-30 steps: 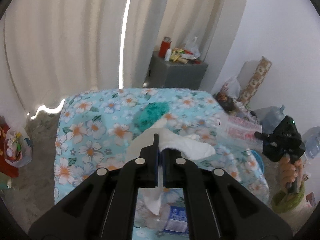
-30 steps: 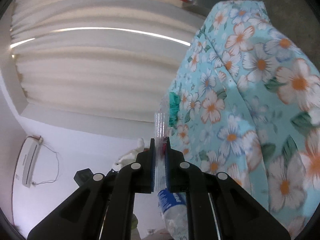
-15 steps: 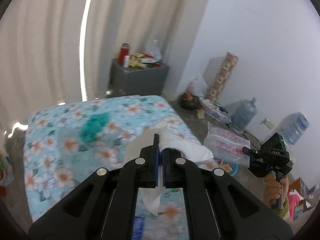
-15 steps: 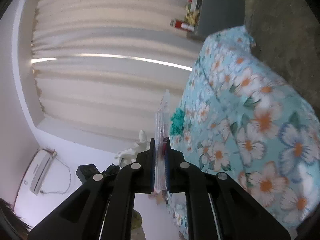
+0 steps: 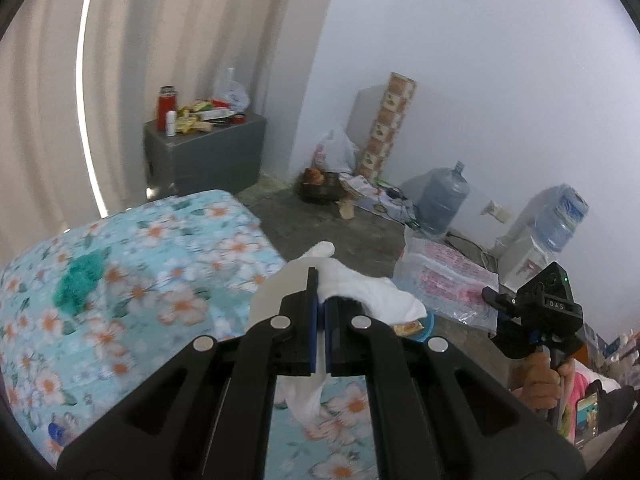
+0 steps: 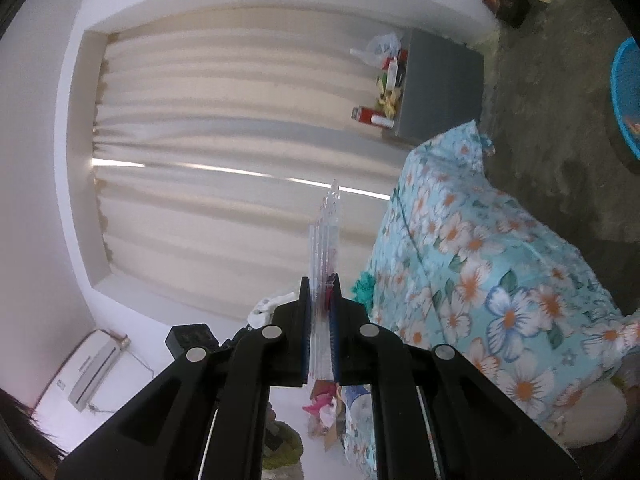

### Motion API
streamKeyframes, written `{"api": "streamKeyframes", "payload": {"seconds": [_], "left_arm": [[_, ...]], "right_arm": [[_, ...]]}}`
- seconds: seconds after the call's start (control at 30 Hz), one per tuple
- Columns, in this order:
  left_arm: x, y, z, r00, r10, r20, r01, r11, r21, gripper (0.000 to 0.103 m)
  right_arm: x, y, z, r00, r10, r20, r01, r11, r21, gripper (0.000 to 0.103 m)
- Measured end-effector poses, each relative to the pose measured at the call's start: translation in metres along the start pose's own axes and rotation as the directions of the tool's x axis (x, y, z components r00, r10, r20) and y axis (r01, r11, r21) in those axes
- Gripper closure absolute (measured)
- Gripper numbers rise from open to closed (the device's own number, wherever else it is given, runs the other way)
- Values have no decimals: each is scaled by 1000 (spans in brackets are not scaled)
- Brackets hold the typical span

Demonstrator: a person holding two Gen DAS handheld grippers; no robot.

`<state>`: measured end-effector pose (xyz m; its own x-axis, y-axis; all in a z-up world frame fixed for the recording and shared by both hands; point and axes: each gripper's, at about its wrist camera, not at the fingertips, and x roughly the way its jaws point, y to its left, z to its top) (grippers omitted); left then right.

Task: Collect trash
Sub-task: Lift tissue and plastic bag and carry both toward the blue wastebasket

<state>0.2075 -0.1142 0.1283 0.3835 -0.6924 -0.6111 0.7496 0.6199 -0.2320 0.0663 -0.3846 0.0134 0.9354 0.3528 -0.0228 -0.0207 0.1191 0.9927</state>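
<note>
Since the earlier frames both my hands have swung away from the middle of the bed toward its corner, so the left view now takes in the concrete floor, the grey cabinet (image 5: 204, 152) and the water jugs along the white wall instead of mostly curtain. My left gripper (image 5: 321, 312) has its fingers pressed together on a crumpled white tissue (image 5: 360, 292), which bulges out ahead of the pads and hangs in a tail below them. My right gripper (image 6: 320, 312) has its fingers pinching a flat, clear plastic wrapper (image 6: 325, 240) edge-on, its long axis running straight out along the fingers. In the left view that wrapper shows as a broad sheet with pink print, held out level over the floor, with my right hand (image 5: 540, 376) low on the handle. The relation that matters next is where the trash should go: a shallow blue plastic basin (image 6: 626, 92) sits on the floor beyond the bed (image 5: 140, 280) with its turquoise floral sheet, and a sliver of it shows just under the tissue in the left view. I judge the left hand nearer to it, angled downward, while the right is rolled onto its side. A teal crumpled scrap (image 5: 80, 280) lies on the bed, not yet collected.
</note>
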Motion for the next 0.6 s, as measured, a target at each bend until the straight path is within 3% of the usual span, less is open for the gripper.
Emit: {"api": "streamKeyframes", "payload": {"seconds": [0.23, 0.4, 0.6], "left_arm": [[41, -34, 7, 998, -51, -37, 52, 998, 23, 102], [87, -59, 7, 991, -97, -96, 100, 995, 29, 102], [159, -95, -1, 972, -136, -192, 146, 988, 40, 102]], "right_arm": [[-34, -11, 15, 997, -4, 75, 3, 1000, 11, 95], [-65, -28, 27, 987, -49, 154, 46, 999, 25, 95], [-120, -56, 46, 941, -180, 288, 170, 984, 62, 95]]}}
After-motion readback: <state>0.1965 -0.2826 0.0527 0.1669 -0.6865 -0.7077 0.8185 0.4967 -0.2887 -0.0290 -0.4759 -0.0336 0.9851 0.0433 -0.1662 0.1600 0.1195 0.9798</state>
